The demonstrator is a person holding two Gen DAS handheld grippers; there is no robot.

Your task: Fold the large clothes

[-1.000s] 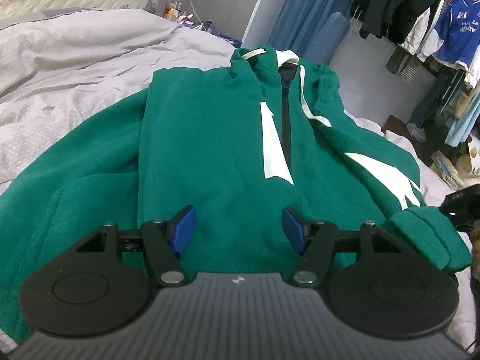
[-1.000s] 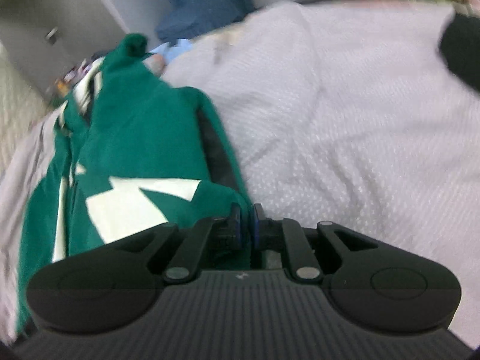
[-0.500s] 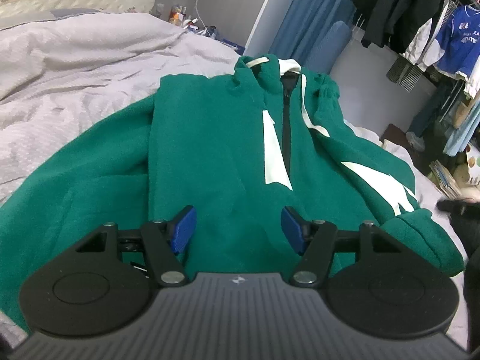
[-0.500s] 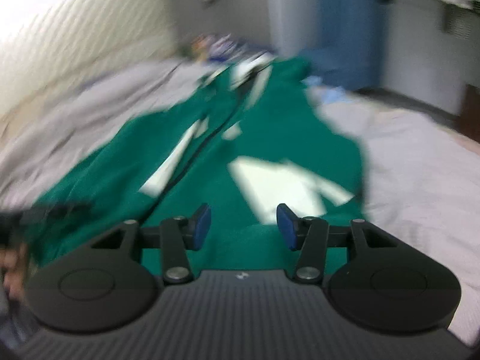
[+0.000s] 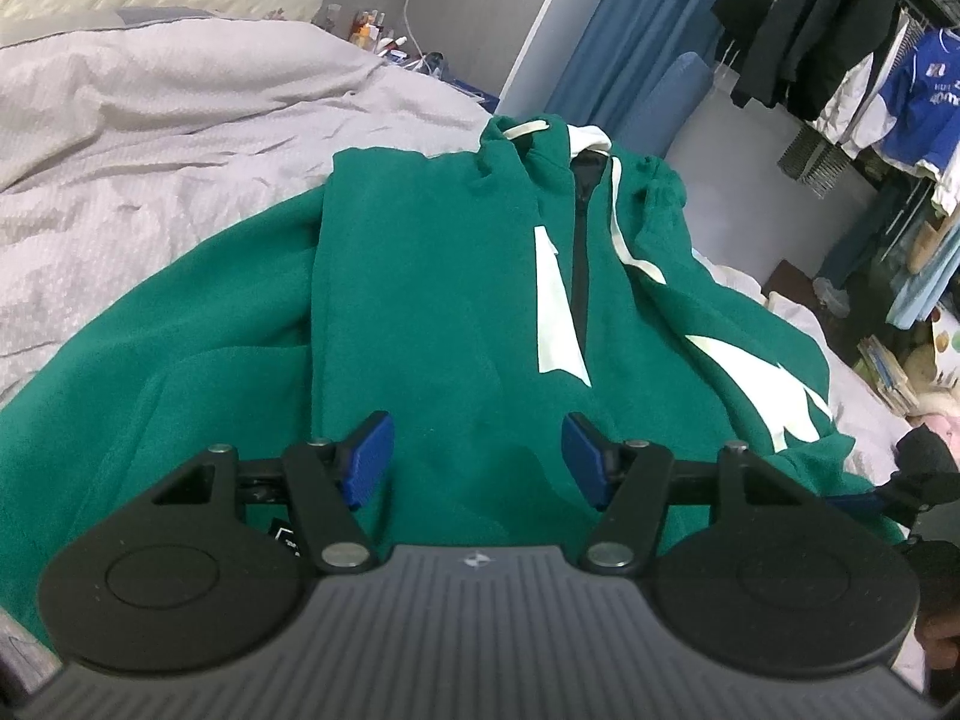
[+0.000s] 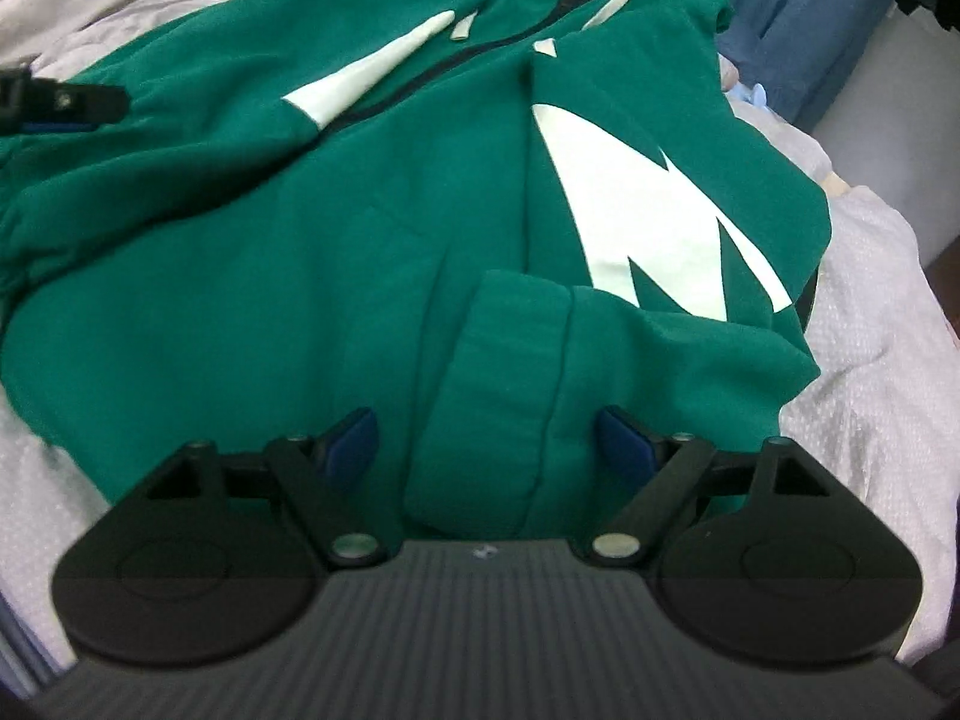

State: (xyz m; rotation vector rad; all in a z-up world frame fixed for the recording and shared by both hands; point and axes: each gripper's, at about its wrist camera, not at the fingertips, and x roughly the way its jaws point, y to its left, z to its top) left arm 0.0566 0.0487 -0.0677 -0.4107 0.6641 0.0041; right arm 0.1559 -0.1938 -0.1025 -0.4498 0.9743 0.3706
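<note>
The green hoodie (image 5: 432, 300) lies zipper-up on the grey bedspread (image 5: 150, 138), its long axis running away from both grippers: hem nearest, hood and white drawstrings at the far end. In the right wrist view the right sleeve is already folded in across the chest, and its ribbed cuff (image 6: 498, 384) rests on the body of the garment just ahead of the right gripper (image 6: 489, 438). That gripper's jaws have just been opening; they now stand wide apart with the cuff lying in the gap, and neither blue pad presses on it. The left gripper (image 5: 477, 450) hovers over the near hem, a little left of the zipper, jaws apart with only flat fleece showing between them and nothing pinched. The left sleeve (image 5: 180, 324) is the part not yet folded: it spreads out to the near left, off the side of the body and onto the bedspread, so it lies left of the left gripper and well apart from the right one. My reading is that the coming move turns on this: the left hand is the nearer one, and it would have to reach leftward for that sleeve, then carry it right, across the long axis
</note>
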